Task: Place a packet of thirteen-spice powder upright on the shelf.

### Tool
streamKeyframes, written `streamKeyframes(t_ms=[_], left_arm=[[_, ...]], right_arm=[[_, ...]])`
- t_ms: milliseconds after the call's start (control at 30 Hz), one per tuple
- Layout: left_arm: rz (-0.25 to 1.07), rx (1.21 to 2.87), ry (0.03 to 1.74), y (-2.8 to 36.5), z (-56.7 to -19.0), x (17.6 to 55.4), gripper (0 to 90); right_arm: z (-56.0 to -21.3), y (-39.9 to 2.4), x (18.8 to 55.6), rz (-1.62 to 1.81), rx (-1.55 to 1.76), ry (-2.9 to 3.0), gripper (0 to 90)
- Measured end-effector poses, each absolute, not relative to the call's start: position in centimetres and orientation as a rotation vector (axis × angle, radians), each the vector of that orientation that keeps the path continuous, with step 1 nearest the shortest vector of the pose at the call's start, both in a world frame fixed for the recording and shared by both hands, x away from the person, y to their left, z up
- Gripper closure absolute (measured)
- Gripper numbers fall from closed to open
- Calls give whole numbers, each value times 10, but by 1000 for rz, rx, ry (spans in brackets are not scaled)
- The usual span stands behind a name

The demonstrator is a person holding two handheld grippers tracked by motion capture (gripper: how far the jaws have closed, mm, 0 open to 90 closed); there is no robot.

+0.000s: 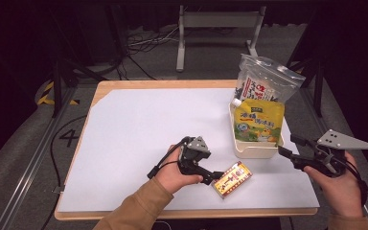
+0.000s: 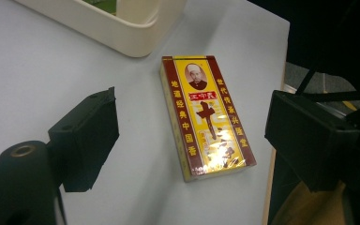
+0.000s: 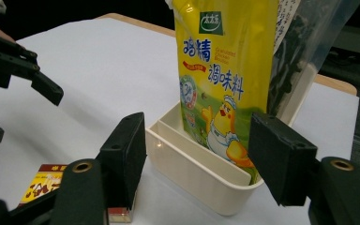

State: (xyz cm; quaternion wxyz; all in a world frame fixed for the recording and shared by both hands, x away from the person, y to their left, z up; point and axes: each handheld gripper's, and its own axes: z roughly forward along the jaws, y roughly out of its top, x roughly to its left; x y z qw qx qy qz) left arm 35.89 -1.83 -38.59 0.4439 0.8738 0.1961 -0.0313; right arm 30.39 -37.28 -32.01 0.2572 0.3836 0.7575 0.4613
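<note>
The left gripper (image 1: 210, 176), jaws spread wide and empty, points at the flat red-and-yellow printed box (image 1: 232, 178) lying near the front edge of the white table sheet (image 1: 139, 129); pickup appears to be in hand. Next, the jaws must straddle the box's narrow sides. The cream plastic bin (image 1: 256, 149) holding a yellow seasoning pouch (image 1: 258, 120) stands just beyond, limiting approach. The right gripper (image 1: 285, 146), open and empty, hovers beside the bin.

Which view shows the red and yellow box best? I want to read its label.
The left gripper view: the red and yellow box lies face up, whole and close, between open jaws. The high view shows the box small by the left gripper. The right gripper view catches one corner behind a jaw.
</note>
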Motion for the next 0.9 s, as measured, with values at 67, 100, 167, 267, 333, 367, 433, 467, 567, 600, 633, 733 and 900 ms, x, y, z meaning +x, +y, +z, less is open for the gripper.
streamKeyframes(t_ms=[67,100,167,267,333,367,433,467,567,600,633,733,900], left_arm=[[-83,2169,488,-21,-387,359,173],[-85,2174,483,-23,-389,359,173],[-88,2185,479,-28,-392,359,171],[-91,2200,476,-35,-397,358,165],[-87,2210,463,-40,-400,357,160],[-88,2211,462,-42,-401,357,158],[-85,2225,456,-47,-404,356,151],[-75,2235,448,-50,-405,356,147],[-67,2257,453,-56,-410,354,138],[-68,2261,450,-58,-412,354,135],[-68,2262,450,-59,-413,354,132],[-57,2273,440,-64,-416,354,120],[-40,2307,425,-72,-422,351,100]], right_arm=[[-320,-374,303,1259,1057,2050,401],[-320,-374,303,1258,1061,2050,411],[-320,-375,301,1253,1055,2049,430],[-320,-376,299,1252,1043,2053,430],[-321,-377,298,1259,1051,2056,419],[-321,-378,297,1249,1055,2054,413],[-322,-378,296,1244,1062,2047,402],[-322,-378,295,1243,1069,2043,393],[-323,-378,294,1232,1067,2038,375],[-323,-378,293,1229,1064,2038,371],[-323,-378,293,1226,1068,2037,370],[-323,-379,292,1220,1087,2035,350],[-323,-381,292,1223,1110,2028,334]])
